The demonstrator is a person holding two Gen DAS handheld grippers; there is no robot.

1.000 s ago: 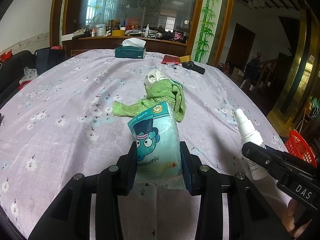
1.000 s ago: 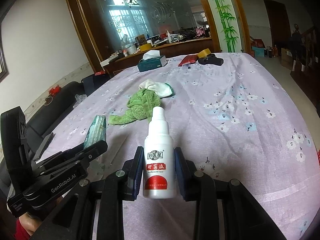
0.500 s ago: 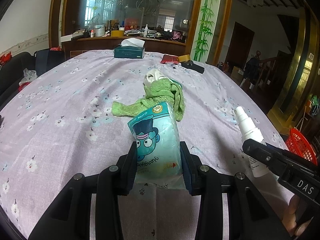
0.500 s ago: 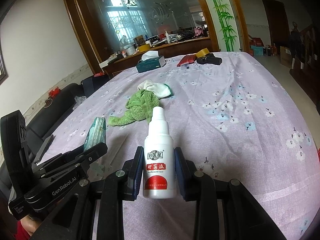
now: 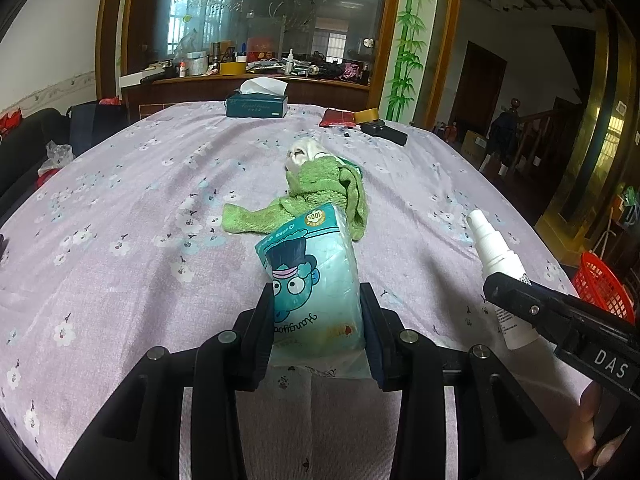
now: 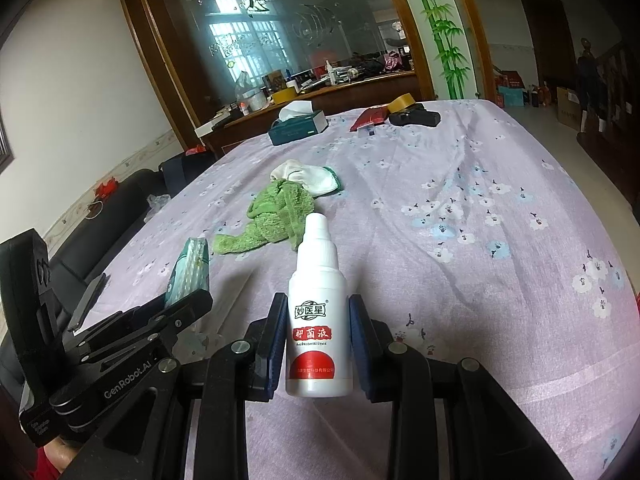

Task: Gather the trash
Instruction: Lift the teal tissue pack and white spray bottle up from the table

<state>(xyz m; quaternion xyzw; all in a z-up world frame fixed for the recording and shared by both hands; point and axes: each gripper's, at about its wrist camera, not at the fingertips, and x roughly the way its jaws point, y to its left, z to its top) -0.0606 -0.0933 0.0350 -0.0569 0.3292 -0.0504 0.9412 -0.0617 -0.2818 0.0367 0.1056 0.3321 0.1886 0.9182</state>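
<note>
My left gripper (image 5: 316, 312) is shut on a teal tissue pack (image 5: 312, 280) with a cartoon face, held just above the purple flowered tablecloth (image 5: 120, 208). A white spray bottle (image 6: 318, 320) with a red label stands upright between the pads of my right gripper (image 6: 318, 328), which is shut on it. That bottle (image 5: 496, 268) also shows at the right of the left wrist view, and the tissue pack (image 6: 190, 270) at the left of the right wrist view. Beyond both lie a green towel (image 5: 320, 196) and a white cloth (image 6: 308, 174).
A dark tissue box (image 5: 257, 104), a red packet (image 5: 338, 117), a tape roll (image 5: 366, 114) and a black case (image 5: 386, 133) sit at the table's far end. A red basket (image 5: 602, 284) stands on the floor at the right. A black sofa (image 6: 104, 216) runs along the left.
</note>
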